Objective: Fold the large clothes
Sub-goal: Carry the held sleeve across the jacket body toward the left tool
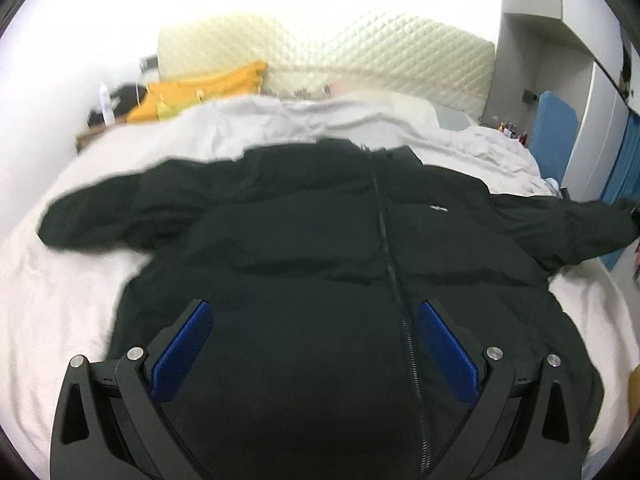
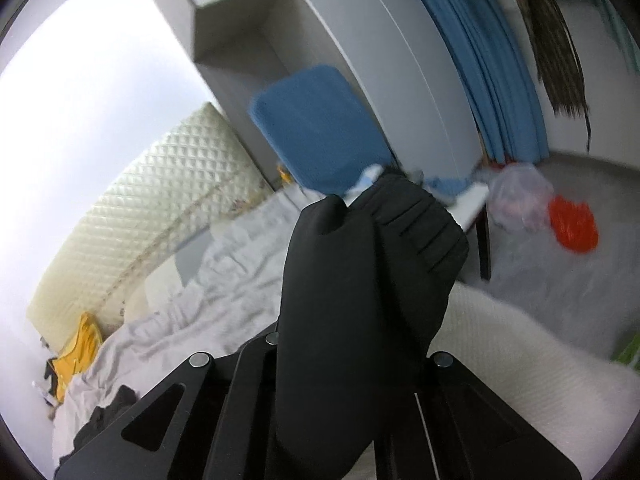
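Note:
A large black zip-up jacket (image 1: 320,240) lies front-up on the white bed (image 1: 60,300), sleeves spread to both sides. My left gripper (image 1: 316,320) is open above the jacket's lower front, its blue pads (image 1: 184,344) on either side of the zipper area, holding nothing. In the right wrist view my right gripper (image 2: 348,344) is shut on the jacket's right sleeve (image 2: 368,272), whose cuff sticks up past the fingers and hides them. That sleeve end shows at the far right of the left wrist view (image 1: 600,220).
A crumpled pale duvet (image 1: 320,120) and a quilted cream headboard (image 1: 420,52) lie beyond the jacket. A yellow garment (image 1: 200,88) sits at the bed's far left. A blue chair (image 2: 320,128), blue curtain (image 2: 488,72), red object (image 2: 572,224) and grey floor are right of the bed.

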The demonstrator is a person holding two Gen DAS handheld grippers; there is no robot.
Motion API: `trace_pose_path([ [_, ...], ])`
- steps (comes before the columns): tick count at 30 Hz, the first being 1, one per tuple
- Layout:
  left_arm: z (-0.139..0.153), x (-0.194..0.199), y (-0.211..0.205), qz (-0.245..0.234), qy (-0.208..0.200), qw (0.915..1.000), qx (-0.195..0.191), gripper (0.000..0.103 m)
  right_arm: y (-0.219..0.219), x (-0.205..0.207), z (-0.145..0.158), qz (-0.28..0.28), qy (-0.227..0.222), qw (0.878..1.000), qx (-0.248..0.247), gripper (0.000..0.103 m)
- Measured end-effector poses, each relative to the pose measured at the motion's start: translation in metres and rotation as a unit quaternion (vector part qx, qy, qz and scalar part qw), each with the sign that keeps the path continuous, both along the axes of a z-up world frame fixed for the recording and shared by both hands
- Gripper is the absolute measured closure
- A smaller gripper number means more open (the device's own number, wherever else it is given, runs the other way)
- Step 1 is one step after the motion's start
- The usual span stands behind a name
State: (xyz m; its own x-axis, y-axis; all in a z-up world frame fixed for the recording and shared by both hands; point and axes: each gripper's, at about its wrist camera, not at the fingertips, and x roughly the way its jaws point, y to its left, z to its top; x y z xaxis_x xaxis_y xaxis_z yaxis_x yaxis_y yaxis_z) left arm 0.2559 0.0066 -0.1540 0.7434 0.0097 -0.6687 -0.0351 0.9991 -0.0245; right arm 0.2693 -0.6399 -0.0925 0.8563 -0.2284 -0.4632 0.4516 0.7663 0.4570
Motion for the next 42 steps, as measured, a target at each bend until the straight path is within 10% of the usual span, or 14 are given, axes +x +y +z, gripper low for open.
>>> trace_pose_path([
  [11,0.024,-0.03,0.007,-0.024,0.0,0.9995,0.023,0.0,0.125,-0.004,0.138,0.094,-0.007,0.988,-0.12,0.098],
  [23,0.036,-0.052,0.036,-0.016,-0.028,0.9992,0.024,0.0,0.289,0.013,0.2,0.187,-0.032,0.964,-0.185,0.095],
  [32,0.032,-0.053,0.049,-0.013,-0.027,0.999,0.032,0.0,0.425,0.044,0.178,0.285,-0.042,0.939,-0.188,0.094],
  [42,0.026,-0.045,0.087,0.006,-0.024,0.9996,-0.013,0.0,0.568,0.07,0.081,0.4,0.001,0.903,-0.159,0.094],
])
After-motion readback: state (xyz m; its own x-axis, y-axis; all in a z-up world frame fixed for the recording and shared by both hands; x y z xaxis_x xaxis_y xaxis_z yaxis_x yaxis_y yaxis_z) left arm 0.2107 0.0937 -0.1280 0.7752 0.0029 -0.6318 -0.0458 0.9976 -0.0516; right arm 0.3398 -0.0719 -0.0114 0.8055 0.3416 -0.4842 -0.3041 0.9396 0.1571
